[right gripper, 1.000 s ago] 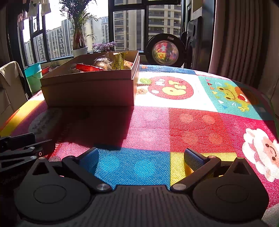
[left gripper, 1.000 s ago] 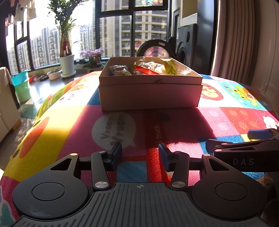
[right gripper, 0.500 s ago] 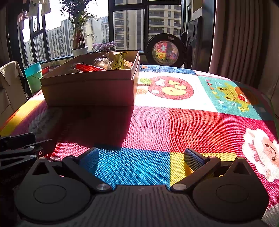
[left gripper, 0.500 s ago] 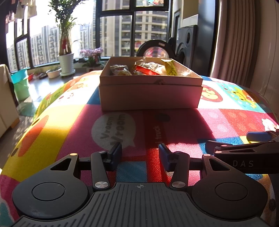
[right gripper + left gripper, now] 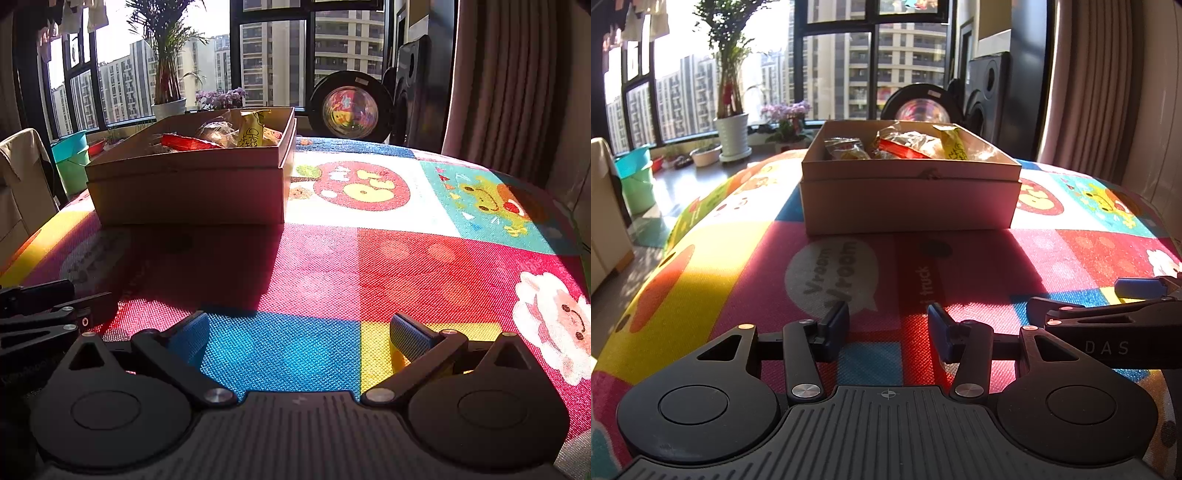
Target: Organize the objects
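Hovering over the mat [image 5: 325, 266], both grippers [image 5: 888, 326] [image 5: 299, 334] gape empty; box [image 5: 908, 201] (snack-filled) beyond.

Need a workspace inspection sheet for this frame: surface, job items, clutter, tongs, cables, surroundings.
Surface: patchwork cartoon mat, part sun, part shadow.
Job items: open cardboard box at the far side of the mat, holding snack packets, one yellow.
Clutter: nothing seen loose on the mat.
Tongs: left tongs open, nothing between them; right tongs open wide, nothing between them; both low over the mat's near edge, side by side.
Cables: nothing seen.
Surroundings: windows, potted plant, speaker, curtain, teal bucket.
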Demonstrator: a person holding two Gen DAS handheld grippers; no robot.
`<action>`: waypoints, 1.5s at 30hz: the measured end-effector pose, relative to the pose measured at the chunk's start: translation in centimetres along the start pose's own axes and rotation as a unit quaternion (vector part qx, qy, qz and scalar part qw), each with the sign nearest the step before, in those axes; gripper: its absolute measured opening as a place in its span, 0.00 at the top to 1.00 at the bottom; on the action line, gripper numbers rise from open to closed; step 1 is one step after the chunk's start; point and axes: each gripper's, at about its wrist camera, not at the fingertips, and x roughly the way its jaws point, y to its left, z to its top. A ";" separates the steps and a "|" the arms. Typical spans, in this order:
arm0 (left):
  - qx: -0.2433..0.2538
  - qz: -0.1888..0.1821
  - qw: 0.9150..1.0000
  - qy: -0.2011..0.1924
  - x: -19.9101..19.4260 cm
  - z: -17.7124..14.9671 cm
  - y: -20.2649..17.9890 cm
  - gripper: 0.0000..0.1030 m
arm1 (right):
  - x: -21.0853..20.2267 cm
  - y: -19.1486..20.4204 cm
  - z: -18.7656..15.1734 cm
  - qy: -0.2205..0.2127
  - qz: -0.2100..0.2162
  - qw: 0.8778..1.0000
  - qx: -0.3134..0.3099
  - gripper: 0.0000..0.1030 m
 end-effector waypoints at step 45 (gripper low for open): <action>-0.005 -0.004 1.000 -0.001 -0.1 0.0 0.2 0.50 | 0.0 0.0 0.0 0.000 0.000 1.000 0.000 0.00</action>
